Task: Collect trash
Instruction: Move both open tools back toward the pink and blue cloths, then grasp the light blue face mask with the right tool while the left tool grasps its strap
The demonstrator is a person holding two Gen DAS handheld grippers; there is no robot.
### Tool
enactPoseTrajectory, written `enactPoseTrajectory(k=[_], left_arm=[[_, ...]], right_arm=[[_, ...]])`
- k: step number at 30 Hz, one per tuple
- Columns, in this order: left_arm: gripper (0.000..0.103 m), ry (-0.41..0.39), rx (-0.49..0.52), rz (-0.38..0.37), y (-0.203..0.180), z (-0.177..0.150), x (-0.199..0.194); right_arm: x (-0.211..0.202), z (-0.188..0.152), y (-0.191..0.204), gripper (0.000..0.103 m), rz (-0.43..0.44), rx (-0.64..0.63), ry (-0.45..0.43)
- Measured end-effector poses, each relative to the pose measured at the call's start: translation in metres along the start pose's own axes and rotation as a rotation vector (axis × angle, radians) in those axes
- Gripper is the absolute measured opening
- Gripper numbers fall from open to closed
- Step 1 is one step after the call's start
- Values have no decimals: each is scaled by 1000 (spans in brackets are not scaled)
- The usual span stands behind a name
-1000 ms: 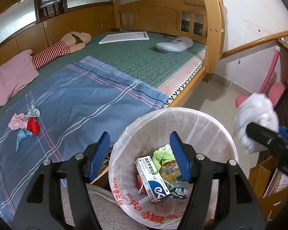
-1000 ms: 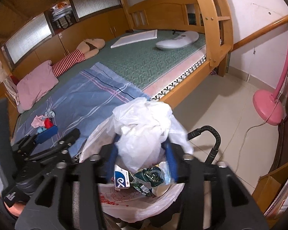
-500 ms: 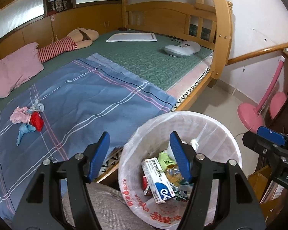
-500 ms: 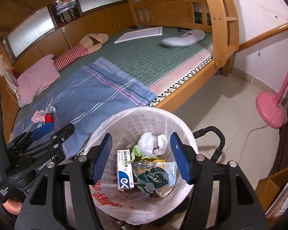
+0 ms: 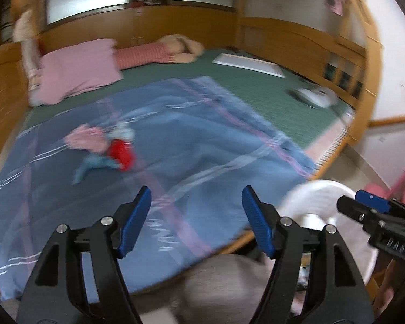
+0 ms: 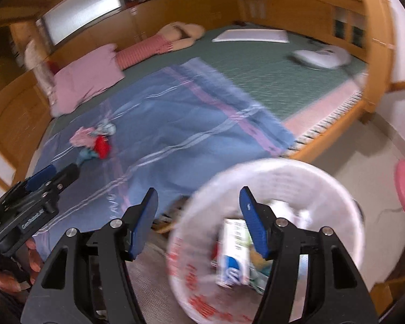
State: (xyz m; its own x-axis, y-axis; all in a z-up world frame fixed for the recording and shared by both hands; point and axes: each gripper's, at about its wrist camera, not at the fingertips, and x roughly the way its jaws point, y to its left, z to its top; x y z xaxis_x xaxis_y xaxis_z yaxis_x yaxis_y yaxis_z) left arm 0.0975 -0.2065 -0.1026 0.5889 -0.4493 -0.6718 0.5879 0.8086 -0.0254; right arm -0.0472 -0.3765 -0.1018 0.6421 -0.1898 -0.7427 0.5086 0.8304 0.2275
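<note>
Left wrist view showed my left tongs (image 5: 194,221) gaping and empty, aimed at the crumpled scraps (image 5: 105,148) on the blue blanket (image 5: 202,148), likely the next trash. My right tongs (image 6: 198,221), also apart and empty, hung over the lined bin (image 6: 334,189) beside the bed, handy for drops.

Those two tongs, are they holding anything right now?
Nothing: the left tongs and right tongs both stand open and empty.
</note>
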Motion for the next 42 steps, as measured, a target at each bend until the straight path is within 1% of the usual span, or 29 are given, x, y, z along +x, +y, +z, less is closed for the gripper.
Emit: enactPoseTrajectory(k=[4,8,11,15,17,19,22,23,24,26,30,35,38,40,41,42], left_arm=[[72,31,-78,106,63,-6,7],[71,69,-178,203,127,-15,15],[72,87,-228,260,161,-22,19],[72,96,-265,316,194,-31,21],[75,95,-290,344,211,-35,20],[81,87,-311,370,223,-38,18],[83,76,-336,404,244,-40,14],[83,71,-346,422,252,-41,12],[84,67,-355,432,260,-42,9],[86,62,-376,448,274,-45,6],[87,61,-417,485,300,-55,-1],[89,69,-454,529,328,-67,-7],[89,71,-482,544,340,-72,-12],[89,72,-493,553,345,-75,-14],[89,71,-494,556,346,-75,-15],[89,70,-496,560,348,-76,-15]], right_arm=[[41,16,41,62,72,-66,46],[92,33,93,62,166,-121,113],[119,46,125,62,207,-146,141],[141,57,155,62,244,-176,156],[154,64,171,62,243,-200,161],[168,74,186,62,238,-213,162],[191,93,200,63,243,-203,176],[203,100,207,66,244,-200,187],[214,106,212,66,243,-198,197],[237,118,228,66,221,-212,207],[280,132,251,66,211,-224,263],[325,145,265,66,214,-162,332],[347,150,275,66,190,-168,369],[364,149,281,66,162,-176,411],[370,148,284,65,153,-177,426],[376,148,285,55,150,-177,443]])
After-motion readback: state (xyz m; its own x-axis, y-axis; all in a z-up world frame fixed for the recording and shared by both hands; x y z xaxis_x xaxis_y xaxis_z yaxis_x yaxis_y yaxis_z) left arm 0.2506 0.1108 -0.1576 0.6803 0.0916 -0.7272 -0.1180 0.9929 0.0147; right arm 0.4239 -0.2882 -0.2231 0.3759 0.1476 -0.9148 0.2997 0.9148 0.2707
